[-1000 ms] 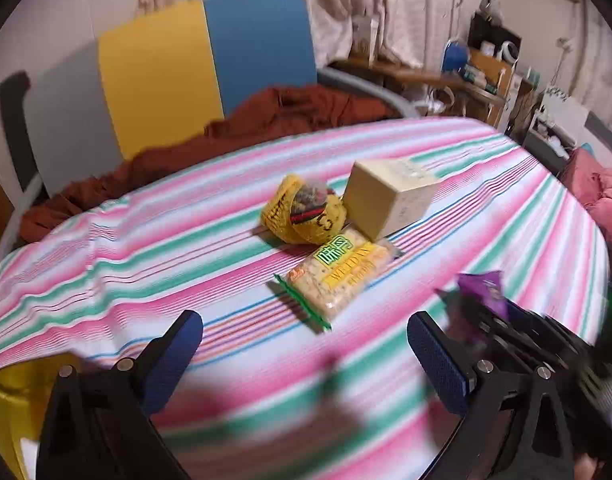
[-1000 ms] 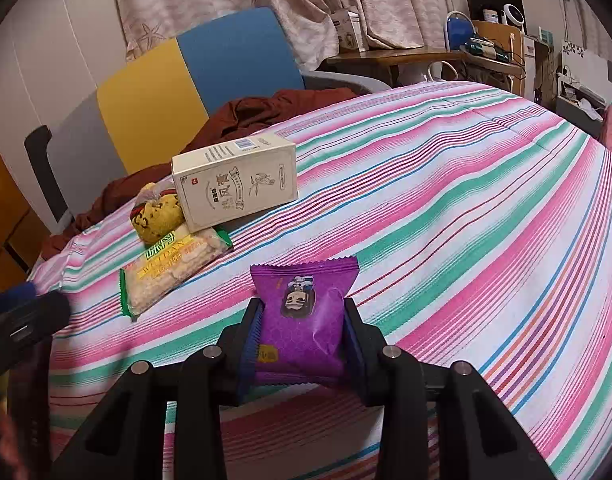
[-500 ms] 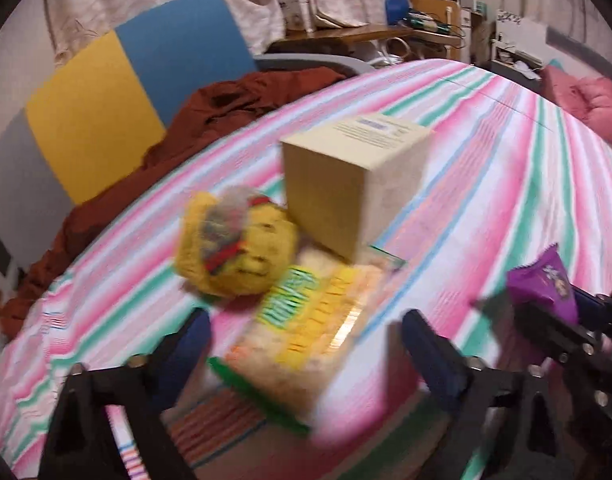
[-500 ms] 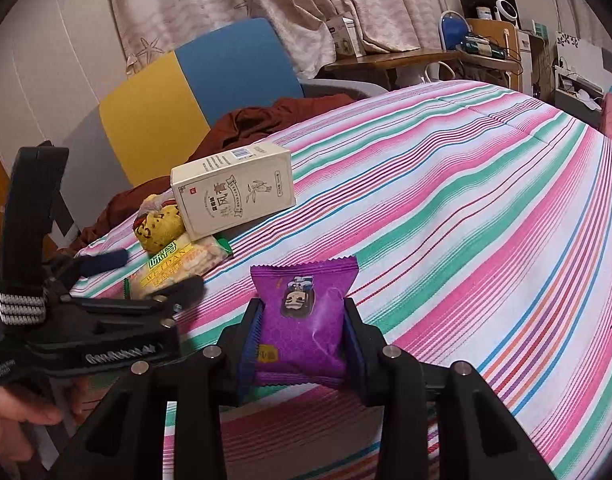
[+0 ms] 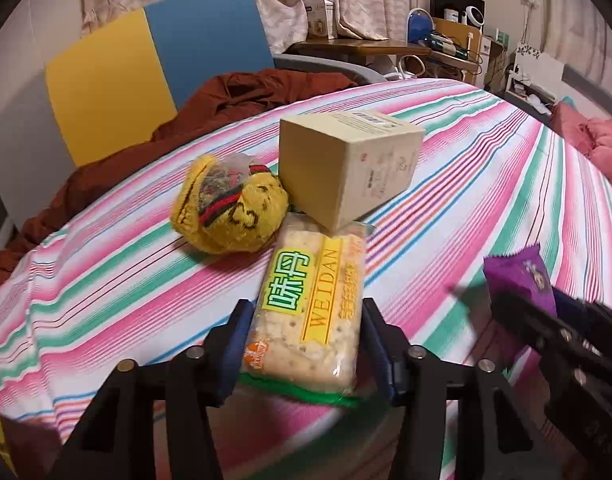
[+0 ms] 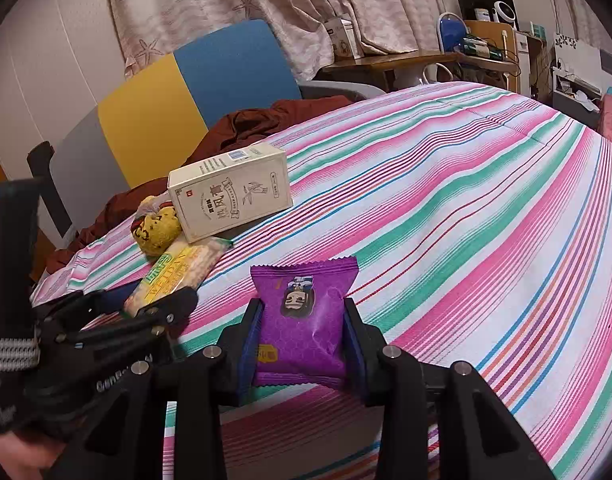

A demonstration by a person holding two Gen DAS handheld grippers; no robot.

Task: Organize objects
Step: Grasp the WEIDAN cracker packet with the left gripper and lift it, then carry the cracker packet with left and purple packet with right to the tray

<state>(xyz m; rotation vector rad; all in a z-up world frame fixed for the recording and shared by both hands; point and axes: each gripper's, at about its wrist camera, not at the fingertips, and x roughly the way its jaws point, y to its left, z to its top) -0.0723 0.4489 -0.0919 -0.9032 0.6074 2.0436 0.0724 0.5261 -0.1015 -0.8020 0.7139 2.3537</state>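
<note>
Left gripper (image 5: 306,344), low centre of its view, has just been closing and now clamps the cracker packet (image 5: 312,312), presumably to lift it from the box (image 5: 346,168). Right gripper (image 6: 302,336) pinches the purple snack pouch (image 6: 302,316) above the striped cloth (image 6: 486,240).

On the striped bedspread (image 6: 446,200) there were four things: one cream box (image 6: 230,196), one yellow knitted pouch (image 5: 230,212), one cracker packet (image 5: 310,312) and one purple snack packet (image 6: 302,320).
</note>
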